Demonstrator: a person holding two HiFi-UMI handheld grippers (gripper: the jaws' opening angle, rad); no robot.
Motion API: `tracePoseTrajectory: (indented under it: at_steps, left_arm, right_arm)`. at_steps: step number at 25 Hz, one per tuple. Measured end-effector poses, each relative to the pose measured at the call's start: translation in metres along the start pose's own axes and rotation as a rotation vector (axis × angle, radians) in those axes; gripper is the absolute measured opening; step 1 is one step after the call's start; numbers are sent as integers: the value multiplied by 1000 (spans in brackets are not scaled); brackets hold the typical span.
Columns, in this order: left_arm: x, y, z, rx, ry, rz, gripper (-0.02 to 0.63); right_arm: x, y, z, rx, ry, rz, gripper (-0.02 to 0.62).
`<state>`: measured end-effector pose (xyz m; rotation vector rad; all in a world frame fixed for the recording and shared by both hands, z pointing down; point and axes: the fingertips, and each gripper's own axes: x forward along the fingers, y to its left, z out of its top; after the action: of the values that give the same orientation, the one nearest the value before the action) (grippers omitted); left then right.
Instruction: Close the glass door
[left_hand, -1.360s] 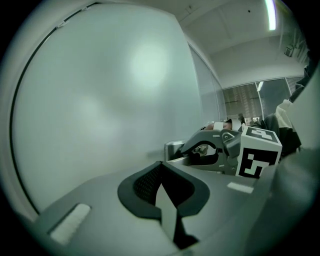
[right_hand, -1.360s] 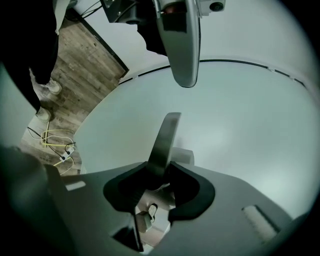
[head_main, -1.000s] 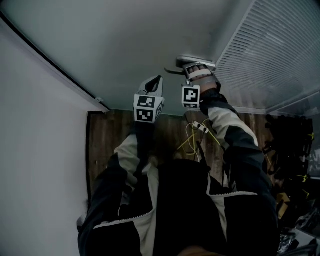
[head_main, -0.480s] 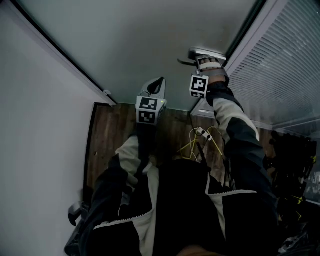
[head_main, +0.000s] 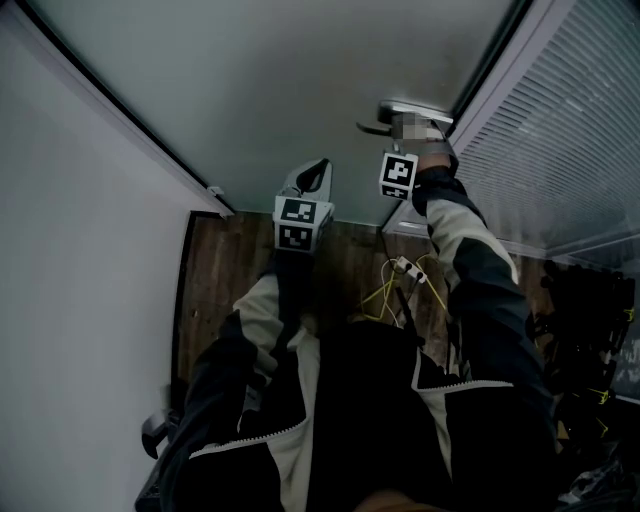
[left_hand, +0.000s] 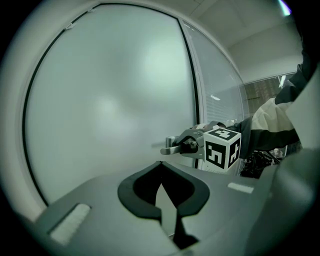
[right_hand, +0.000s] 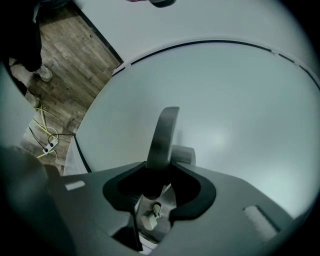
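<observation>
A: State of the right gripper?
B: On the door handle. The lever sits between its jaws with both tips against its sides, and the jaws are opening right now.
A: And the left gripper?
B: Clenched on nothing, tips meeting. Head view puts it down-left of the handle and apart from it, nose aimed at the glass. Can't confirm contact.
A: Where's the glass door?
B: Frosted pane filling the space left of and above the handle. The handle is mounted near the pane's right edge, with a dark edge strip just right of it.
A: Shut or ajar?
B: Can't tell. The edge runs close along the slatted panel right of the handle, and the latch isn't visible.
A: Anything else?
B: Wooden floor below the handle, with yellow cables and a white power strip on it, beside the right arm's sleeve. White wall far left of the handle.
</observation>
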<state>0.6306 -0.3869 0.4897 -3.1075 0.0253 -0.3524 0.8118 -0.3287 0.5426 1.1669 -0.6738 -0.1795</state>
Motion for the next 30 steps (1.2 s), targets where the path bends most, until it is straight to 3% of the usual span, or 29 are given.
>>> tracePoseTrajectory:
  at_steps: [3, 5, 6, 8, 10, 14, 17, 19, 22, 30]
  left_arm:
    - [-3, 5, 8, -1, 9, -3, 5]
    - [-3, 7, 9, -4, 13, -11, 5]
    - [-3, 7, 9, -6, 13, -15, 5]
    - [-4, 6, 10, -5, 9, -28, 5]
    - [-2, 2, 10, -6, 1, -51, 5]
    - [3, -6, 22, -31, -20, -101, 5]
    - [4, -19, 34, -40, -43, -146, 5]
    - [2, -33, 40, -38, -53, -182, 5]
    - [-3, -50, 43, -26, -65, -225, 5]
    - [-17, -80, 37, 9, -71, -304, 5]
  right_arm:
    - [-1, -7, -3, 38, -3, 32, 158]
    - [-1, -5, -6, 81, -4, 51, 239]
    - [-4, -5, -9, 114, 0, 49, 272]
    - [-20, -10, -15, 243, -3, 33, 264]
    - [-47, -20, -15, 480, -47, 32, 202]
    - [-112, -38, -8, 1059, -204, 54, 6]
    - [-160, -37, -12, 1405, -292, 34, 5]
    - [-188, -28, -21, 1568, -308, 3, 3]
    - [-213, -9, -28, 1680, -277, -24, 2]
    - [-247, 10, -40, 1736, -164, -112, 2]
